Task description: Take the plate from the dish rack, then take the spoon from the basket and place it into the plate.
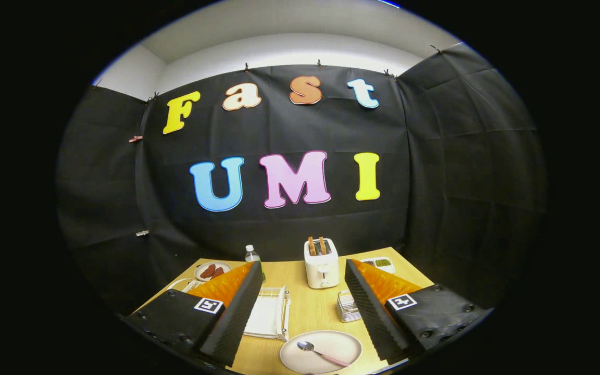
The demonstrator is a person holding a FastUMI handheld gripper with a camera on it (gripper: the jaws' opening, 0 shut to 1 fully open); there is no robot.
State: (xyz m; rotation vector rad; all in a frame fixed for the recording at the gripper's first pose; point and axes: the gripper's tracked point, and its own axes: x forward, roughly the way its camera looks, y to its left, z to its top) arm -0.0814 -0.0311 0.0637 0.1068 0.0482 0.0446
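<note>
A light wooden table (305, 307) is standing in a booth walled with black cloth, a white wall showing above it. No readable label is showing on any item; each finger is wearing 1 square black-and-white marker. The gripper (302, 276) is hanging spread wide, released, gripping nothing. Between the fingers, the plate (339, 351) is lying on the table with the spoon (321, 353) resting in it. Beyond are sitting the white dish rack (269, 315), the basket (348, 306) and a toaster (321, 263).

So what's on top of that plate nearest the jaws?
A spoon lies on the plate, bowl left, pinkish handle right. The gripper hangs open above, holding nothing. The plate's near edge is cut off.
</note>
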